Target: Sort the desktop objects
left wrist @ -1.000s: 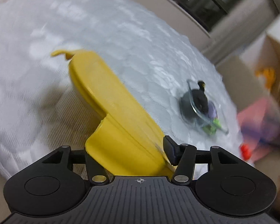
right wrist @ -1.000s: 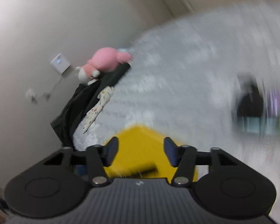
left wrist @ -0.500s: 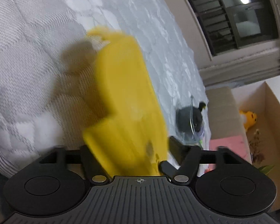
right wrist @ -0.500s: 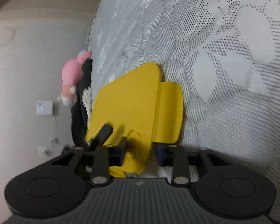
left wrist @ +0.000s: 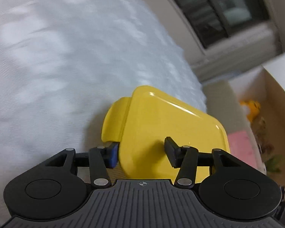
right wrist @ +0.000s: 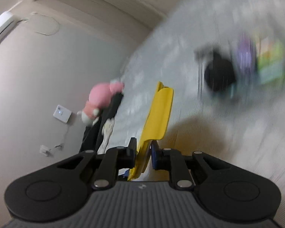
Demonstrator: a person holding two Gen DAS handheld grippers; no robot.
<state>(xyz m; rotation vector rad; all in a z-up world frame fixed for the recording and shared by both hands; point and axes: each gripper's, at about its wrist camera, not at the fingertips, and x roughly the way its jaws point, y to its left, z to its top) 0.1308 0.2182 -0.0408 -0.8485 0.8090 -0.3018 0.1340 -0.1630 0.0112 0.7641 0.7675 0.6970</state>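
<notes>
A yellow plastic box lid (left wrist: 171, 125) with a flat side tab lies under my left gripper (left wrist: 141, 152), whose fingers are spread apart, one at the lid's left edge and one over its top. In the right wrist view the same yellow lid (right wrist: 157, 117) stands edge-on, and my right gripper (right wrist: 143, 152) is shut on its near rim. A blurred clear container (right wrist: 243, 66) with a black round thing, a purple thing and green things sits on the white quilted surface (right wrist: 209, 133) at the upper right.
A pink plush toy (right wrist: 102, 98) lies on dark cloth (right wrist: 102, 125) at the surface's far edge by the wall. A cardboard box (left wrist: 271, 102) with a yellow toy (left wrist: 251, 108) and a pink sheet (left wrist: 241, 148) stands to the right.
The lid has turned and shifted to the right in the left wrist view. My right gripper now holds it edge-on and has swung up, bringing the container into view. My left gripper's fingers have opened wider.
</notes>
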